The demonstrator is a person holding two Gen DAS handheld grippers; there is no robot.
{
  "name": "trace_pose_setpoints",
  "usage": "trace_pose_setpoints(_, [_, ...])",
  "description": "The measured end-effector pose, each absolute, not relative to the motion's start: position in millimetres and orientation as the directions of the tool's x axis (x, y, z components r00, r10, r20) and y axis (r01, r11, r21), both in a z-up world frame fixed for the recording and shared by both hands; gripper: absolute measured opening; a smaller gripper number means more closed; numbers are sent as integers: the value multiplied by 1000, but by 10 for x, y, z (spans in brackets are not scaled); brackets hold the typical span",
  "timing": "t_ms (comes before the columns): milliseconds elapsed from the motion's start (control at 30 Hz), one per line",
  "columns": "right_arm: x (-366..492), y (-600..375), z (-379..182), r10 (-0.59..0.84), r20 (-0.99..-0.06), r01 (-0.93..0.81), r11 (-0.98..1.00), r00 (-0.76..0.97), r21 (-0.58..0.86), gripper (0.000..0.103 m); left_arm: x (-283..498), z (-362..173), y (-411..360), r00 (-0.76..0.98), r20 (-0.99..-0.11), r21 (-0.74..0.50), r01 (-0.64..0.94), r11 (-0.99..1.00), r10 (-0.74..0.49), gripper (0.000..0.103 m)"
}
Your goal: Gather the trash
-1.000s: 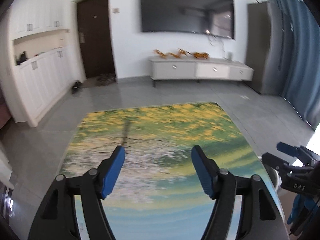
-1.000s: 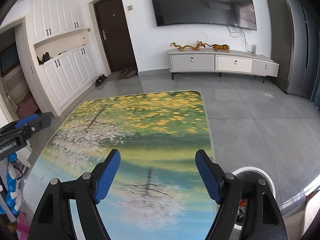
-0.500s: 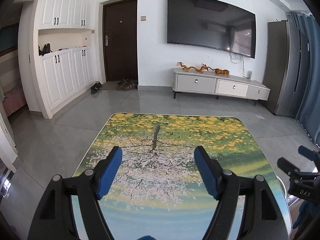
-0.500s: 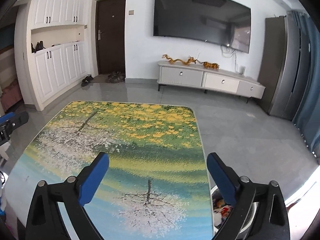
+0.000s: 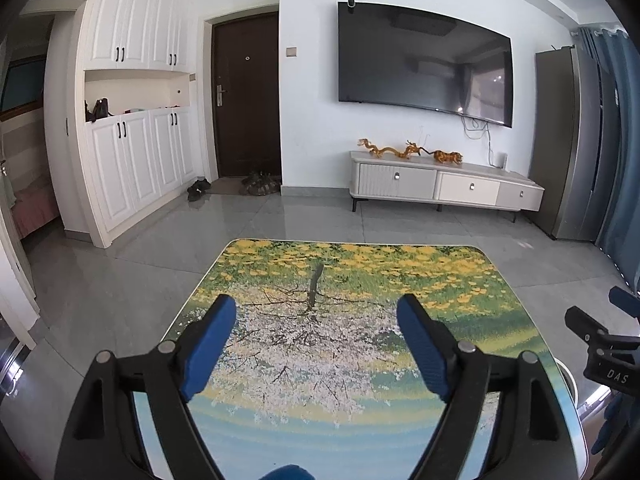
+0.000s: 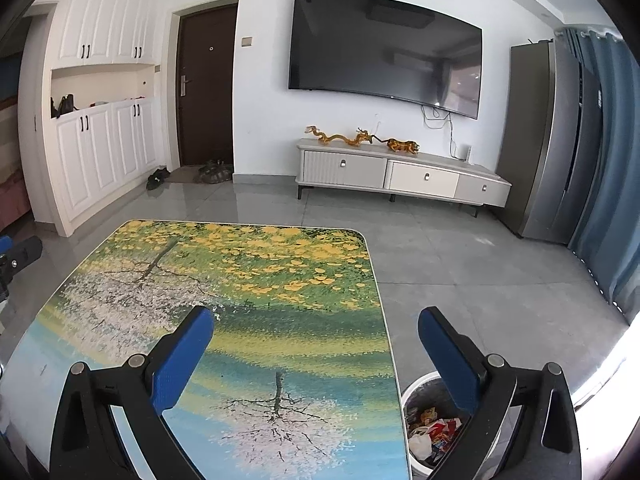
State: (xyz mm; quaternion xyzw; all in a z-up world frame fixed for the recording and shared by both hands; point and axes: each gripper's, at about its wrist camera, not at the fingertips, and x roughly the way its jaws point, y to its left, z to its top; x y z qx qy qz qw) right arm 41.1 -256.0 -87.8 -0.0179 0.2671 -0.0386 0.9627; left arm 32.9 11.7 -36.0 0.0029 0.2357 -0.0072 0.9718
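No loose trash shows anywhere on the tabletop in either wrist view; the printed tree scene runs bare from near edge to far edge. The trash, crumpled wrappers in red, white and yellow, sits inside the white bin on the floor, just beside the tabletop's near right corner. In the left wrist view only a sliver of that bin's rim shows past the right edge of the tabletop.

Left gripper: jaws spread wide, nothing between them, held over the near middle of the tabletop. Right gripper: jaws also spread wide and empty, straddling the right edge of the tabletop, with the right finger above the bin.

Judgement: collection looks finished or nearly so. What could be left is out of sight, such as the floor behind or below the cameras; I cannot tell.

Against the frames a second ago: both cameras now sit higher and more level, so the TV, the cabinet below it and the door show in full. The right jaws stand wider apart than a second back. More of the bin's contents is in view.
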Motion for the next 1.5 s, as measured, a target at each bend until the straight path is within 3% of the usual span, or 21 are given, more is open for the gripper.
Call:
trace_pose_setpoints(400, [384, -2598, -910, -100, -510, 87, 995, 854, -49, 103, 286, -363, 85, 899, -439, 16, 7, 1000, 0, 87])
trace_pose_setpoints(1500, [307, -2759, -957, -135, -501, 135, 990, 855, -37, 103, 244, -434, -89, 891, -453, 38, 59, 998, -35, 88])
